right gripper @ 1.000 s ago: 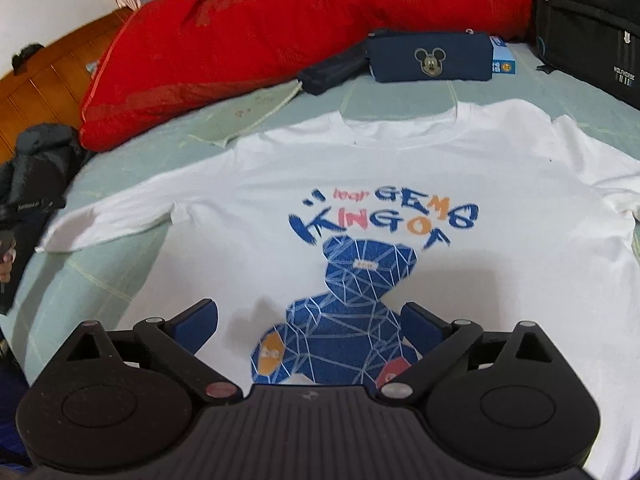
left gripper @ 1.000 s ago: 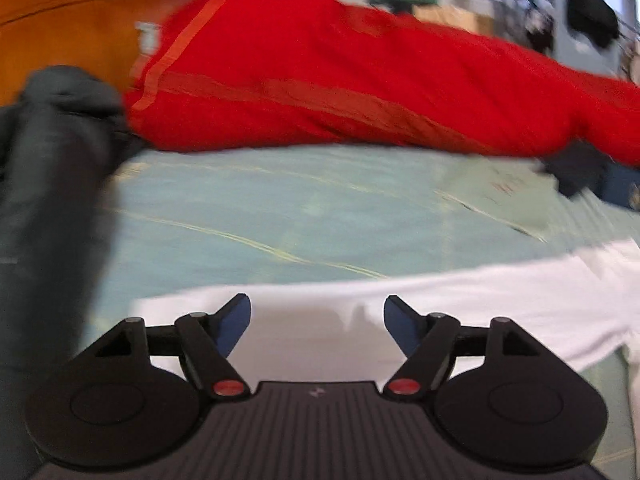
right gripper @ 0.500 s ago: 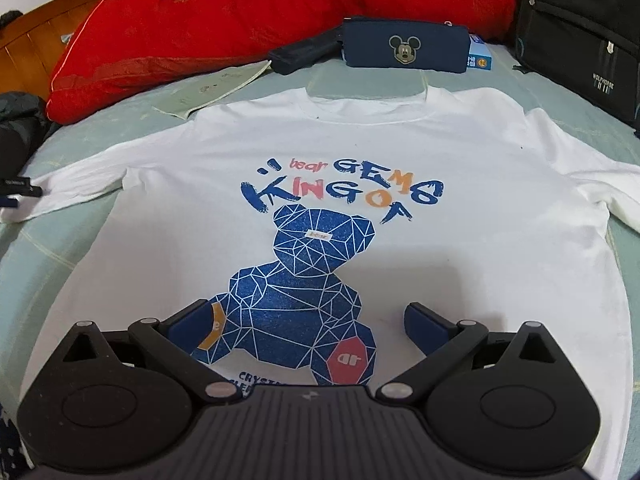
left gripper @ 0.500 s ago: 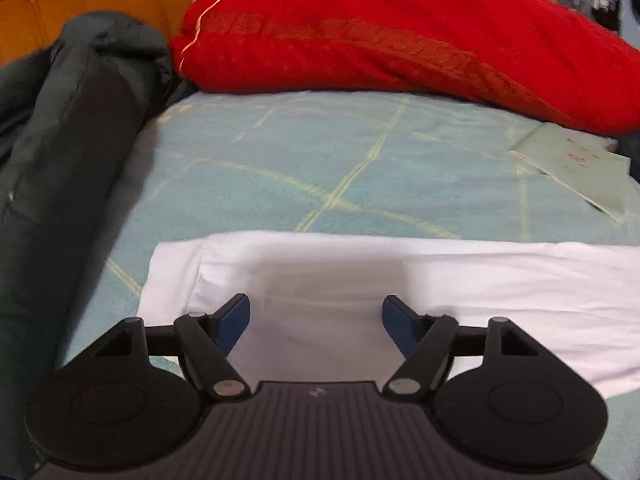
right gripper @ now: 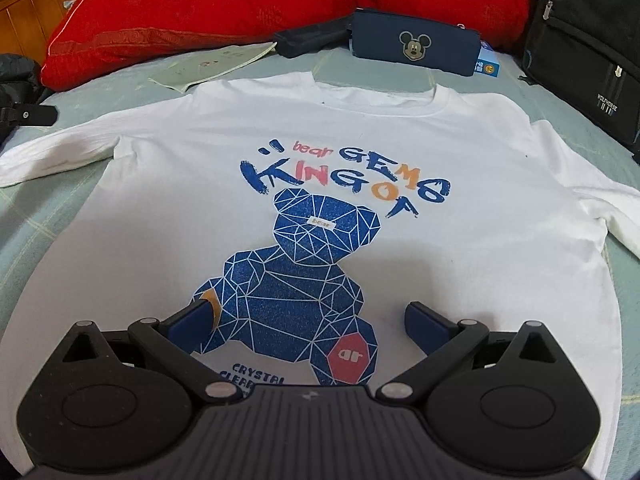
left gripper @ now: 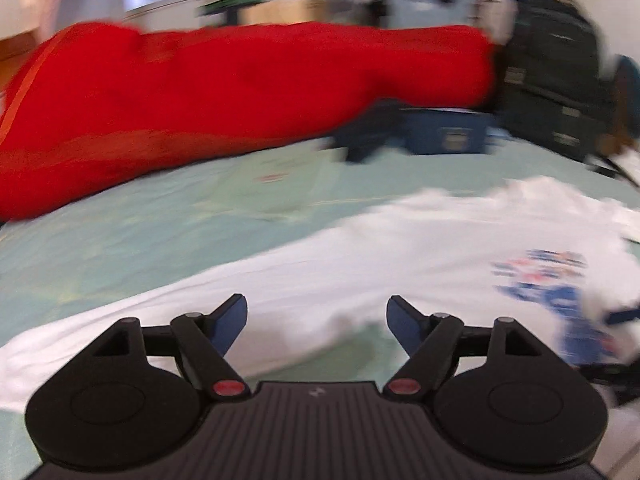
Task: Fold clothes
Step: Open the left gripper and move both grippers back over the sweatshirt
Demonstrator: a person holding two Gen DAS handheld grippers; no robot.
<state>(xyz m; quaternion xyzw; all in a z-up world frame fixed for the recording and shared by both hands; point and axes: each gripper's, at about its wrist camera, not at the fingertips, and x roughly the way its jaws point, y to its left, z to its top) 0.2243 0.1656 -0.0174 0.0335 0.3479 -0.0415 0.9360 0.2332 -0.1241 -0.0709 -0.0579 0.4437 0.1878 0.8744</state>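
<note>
The right gripper [right gripper: 306,320] is hovering with its jaws spread over the hem of the white T-shirt [right gripper: 460,240], gripping nothing. The T-shirt is lying flat, print up, on the bed [right gripper: 24,232]. The left gripper [left gripper: 316,318], also spread and empty, is hanging over the T-shirt's sleeve. Beyond the T-shirt's collar, a navy pouch [right gripper: 414,46] is lying before a red pillow [right gripper: 240,4].

T-shirt [right gripper: 160,208] before pillow [right gripper: 240,4] (on bed [right gripper: 24,232])
</note>
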